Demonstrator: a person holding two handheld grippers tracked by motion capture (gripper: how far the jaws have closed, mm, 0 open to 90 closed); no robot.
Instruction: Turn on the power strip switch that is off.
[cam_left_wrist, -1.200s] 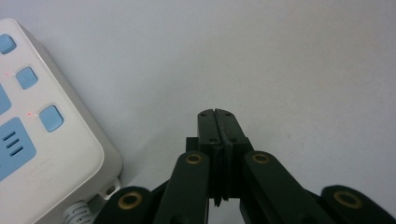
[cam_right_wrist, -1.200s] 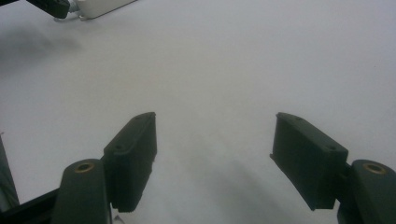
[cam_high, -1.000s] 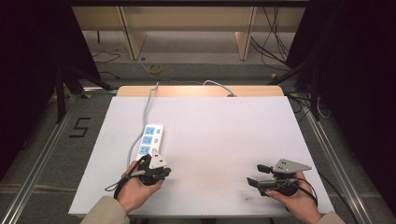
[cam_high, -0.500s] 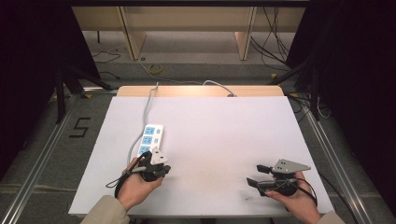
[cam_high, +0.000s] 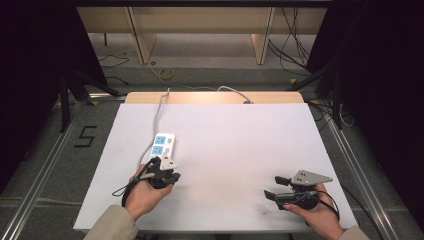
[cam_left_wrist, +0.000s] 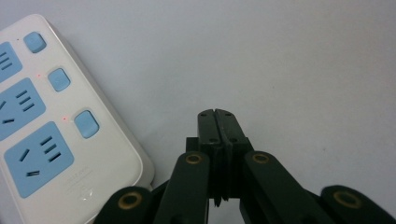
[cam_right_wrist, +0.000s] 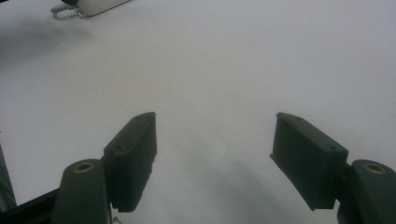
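A white power strip (cam_high: 161, 146) with blue sockets lies on the left part of the white table (cam_high: 235, 140); its grey cable runs back off the far edge. In the left gripper view the power strip (cam_left_wrist: 51, 126) shows blue sockets and blue switches beside small red lights. My left gripper (cam_high: 167, 176) rests at the strip's near end, a little to its right, with its jaws pressed together and nothing between them (cam_left_wrist: 218, 122). My right gripper (cam_high: 274, 186) sits low near the table's front right, jaws wide apart (cam_right_wrist: 215, 158) over bare table.
The table's far edge is a wooden strip (cam_high: 215, 97). Metal rails (cam_high: 45, 165) run along both sides on the floor. Cables (cam_high: 165, 74) lie on the floor behind the table, under wooden furniture.
My left gripper has shifted slightly at the near end of the power strip. The right gripper has kept still.
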